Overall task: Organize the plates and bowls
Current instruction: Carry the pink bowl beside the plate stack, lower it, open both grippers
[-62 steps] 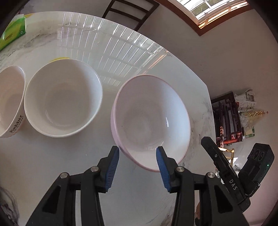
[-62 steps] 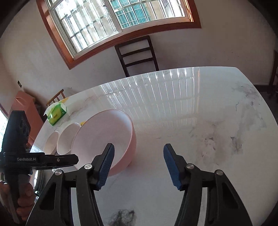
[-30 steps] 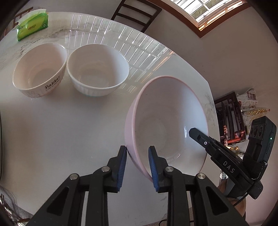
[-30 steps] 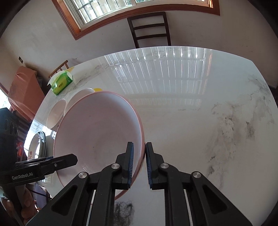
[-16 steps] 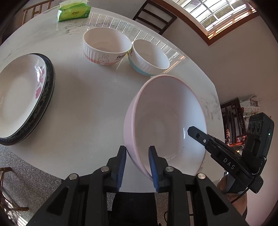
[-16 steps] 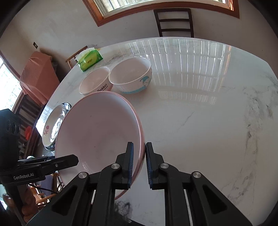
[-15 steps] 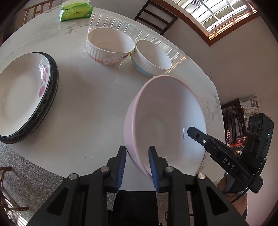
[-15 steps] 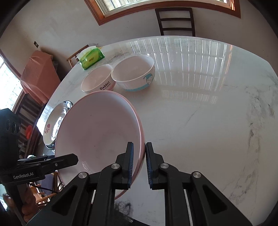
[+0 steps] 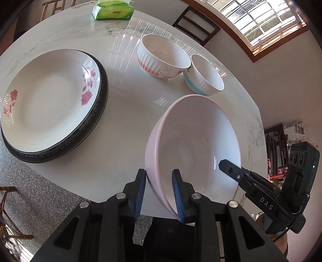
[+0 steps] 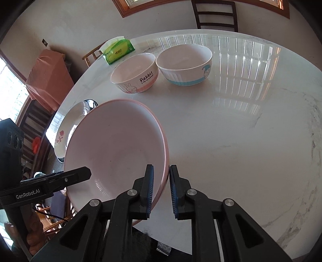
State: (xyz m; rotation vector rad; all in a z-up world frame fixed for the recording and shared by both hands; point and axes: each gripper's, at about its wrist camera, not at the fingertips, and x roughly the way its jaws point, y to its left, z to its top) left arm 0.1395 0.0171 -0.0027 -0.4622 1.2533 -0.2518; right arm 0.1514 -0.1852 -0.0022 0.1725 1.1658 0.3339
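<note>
I hold the pink bowl in the air above the near edge of the tabletop, tilted. My left tongs are closed on its rim at one side, and my right tongs pinch the rim at the opposite side. Further on the tabletop stand the rabbit bowl and the blue-striped bowl, just beside each other. At the left, the rose plate lies on a dark plate. A green tissue pack lies at the far edge.

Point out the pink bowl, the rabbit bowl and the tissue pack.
pink bowl [image 9: 193,145]: left wrist view, inner wall.
rabbit bowl [image 10: 138,80]: right wrist view, printed outer side.
tissue pack [image 9: 112,12]: left wrist view, green front.
</note>
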